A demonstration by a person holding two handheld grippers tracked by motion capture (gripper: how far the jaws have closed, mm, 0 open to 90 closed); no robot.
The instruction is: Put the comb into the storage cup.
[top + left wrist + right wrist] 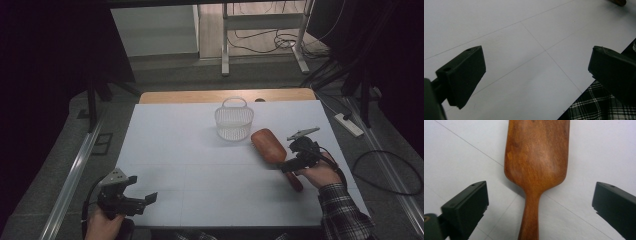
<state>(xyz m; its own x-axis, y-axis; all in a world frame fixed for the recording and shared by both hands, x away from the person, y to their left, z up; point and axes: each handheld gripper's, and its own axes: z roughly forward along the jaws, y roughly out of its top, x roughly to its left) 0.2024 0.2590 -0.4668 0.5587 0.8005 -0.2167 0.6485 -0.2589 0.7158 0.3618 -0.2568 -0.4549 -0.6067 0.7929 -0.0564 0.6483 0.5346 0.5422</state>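
The flat reddish-brown wooden paddle brush point(272, 150) lay back-up on the white table point(190, 165), just beside the white plastic mesh basket point(234, 122), its handle towards the person. The right gripper point(540, 202) straddled that handle's neck, jaws spread wide and clear of the wood on both sides, holding nothing, probably lined up for a grasp. The left gripper point(535, 75) waited well apart, open and empty, over bare table.

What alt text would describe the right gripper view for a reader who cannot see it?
A brown wooden paddle-shaped brush lies on the white table, its handle running down between the open right claw. The two black jaws stand wide on either side, touching nothing.
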